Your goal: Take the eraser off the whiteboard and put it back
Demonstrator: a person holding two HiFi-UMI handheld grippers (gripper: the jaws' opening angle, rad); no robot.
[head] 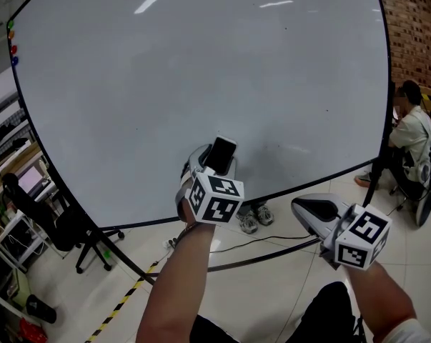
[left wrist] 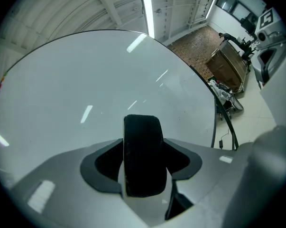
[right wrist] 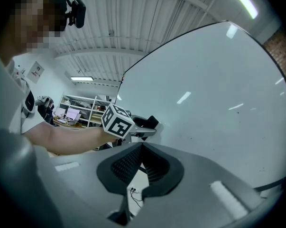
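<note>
Head view: eraser partly hidden in left tool

Left claw and right claw: smooth grey shells, black ribbed pads inside. Each carries a white cube printed with black square markers. There's a white sleeve on the right arm.

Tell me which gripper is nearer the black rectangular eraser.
Left. The left gripper is clamped on the black rectangular eraser at the whiteboard; the right gripper hangs apart to its right, shut and empty.
</note>
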